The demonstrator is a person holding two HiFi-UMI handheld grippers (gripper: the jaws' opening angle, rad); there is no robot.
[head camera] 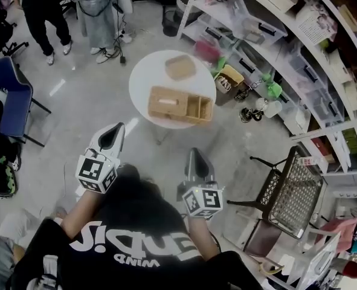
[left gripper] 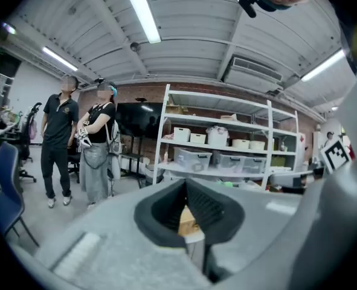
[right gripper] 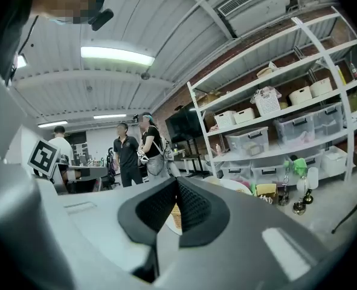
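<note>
left gripper (head camera: 111, 139): jaws pressed together, empty, well short of wooden box (head camera: 179, 104)
right gripper (head camera: 197, 162): tips together too, empty
step: you're pre-reach, both aimed at box

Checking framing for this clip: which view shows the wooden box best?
Head view: the box lies whole on the table, seen from above. Both gripper views show only a sliver of it behind their jaws.

Empty right gripper (right gripper: 177, 180), jaws together, wooden box (right gripper: 176, 216) beyond, shelves (right gripper: 287, 118) at right
</note>
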